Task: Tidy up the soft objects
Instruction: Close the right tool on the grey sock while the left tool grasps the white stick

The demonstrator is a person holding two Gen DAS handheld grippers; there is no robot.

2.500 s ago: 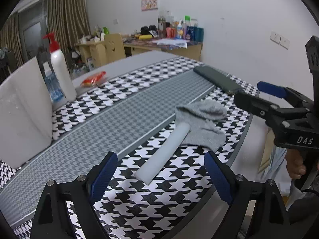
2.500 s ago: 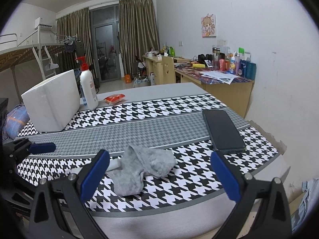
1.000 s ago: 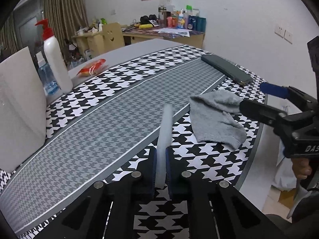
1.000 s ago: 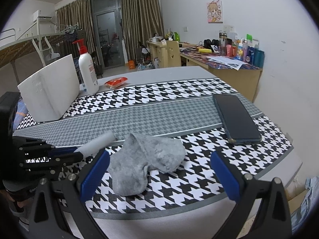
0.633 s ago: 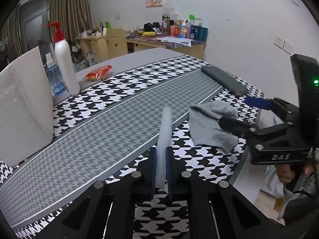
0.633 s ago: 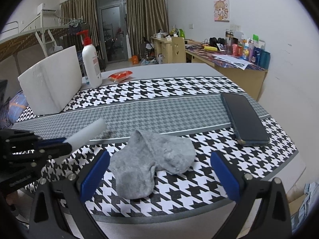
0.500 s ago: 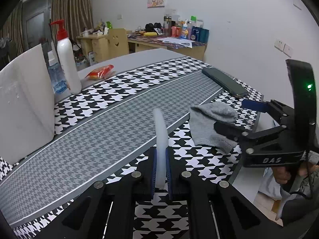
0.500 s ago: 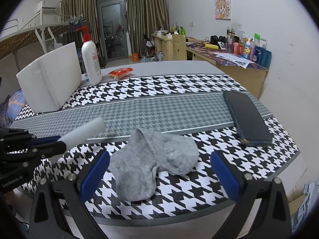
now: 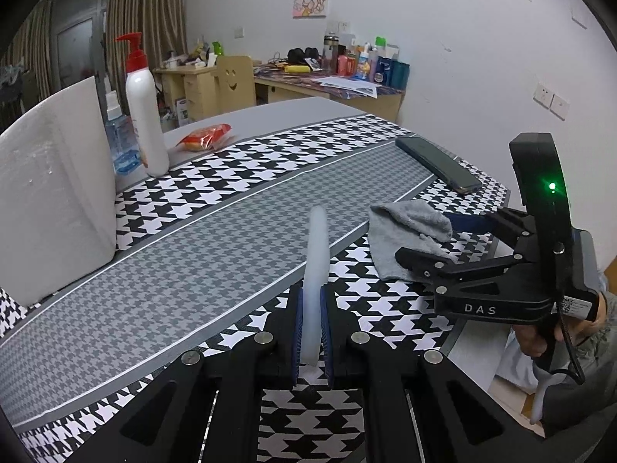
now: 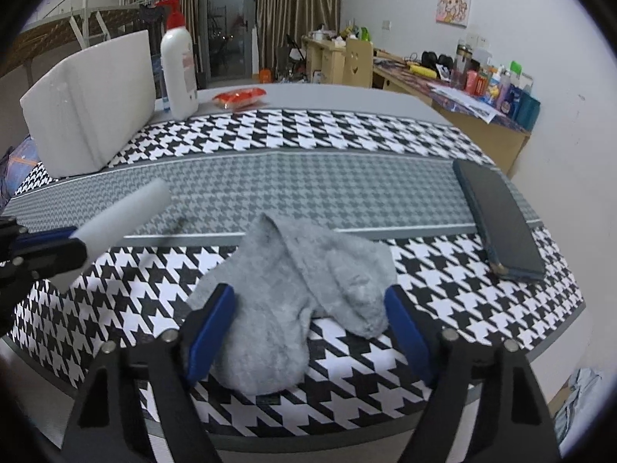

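Observation:
My left gripper is shut on a white foam stick, which stands up and forward from the pads, lifted off the houndstooth table. That stick shows at the left in the right wrist view. A crumpled grey sock lies near the table's front edge. My right gripper straddles it from the near side, its jaws closing with the sock between the blue pads, which do not press it. In the left wrist view the right gripper reaches over the sock.
A dark phone lies flat right of the sock. At the back left stand a white foam block, a white pump bottle and a red snack packet. A hand holds the right gripper beyond the table edge.
The left gripper went from open over the stick to shut on it and raised it. The right gripper came down and forward around the sock, and its jaws have narrowed.

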